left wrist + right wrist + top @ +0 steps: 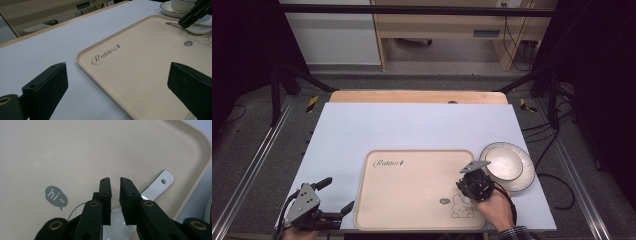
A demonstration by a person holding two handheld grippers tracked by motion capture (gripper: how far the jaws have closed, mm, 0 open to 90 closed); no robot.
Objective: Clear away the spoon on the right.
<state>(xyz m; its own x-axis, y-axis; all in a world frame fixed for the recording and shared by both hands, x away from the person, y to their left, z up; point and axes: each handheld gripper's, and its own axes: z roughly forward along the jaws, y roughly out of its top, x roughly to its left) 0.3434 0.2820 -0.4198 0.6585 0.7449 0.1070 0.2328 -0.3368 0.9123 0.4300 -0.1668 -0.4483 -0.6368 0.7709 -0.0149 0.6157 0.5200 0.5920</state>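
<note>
Right tongs [115, 195] nearly pressed together, astride white spoon [156, 188] on tray [75, 152] — we see handle angling up-right beyond jaws. Left tongs [117, 85] spread, well apart — farther.

The left black two-jaw gripper [333, 196] sits low at the near left, its fingers [46, 86] spread wide apart and pointing right. The right black gripper [465, 190], held in the person's right hand [496, 210], points down and away, its fingers [105, 195] drawn close with a narrow gap between them.
</note>
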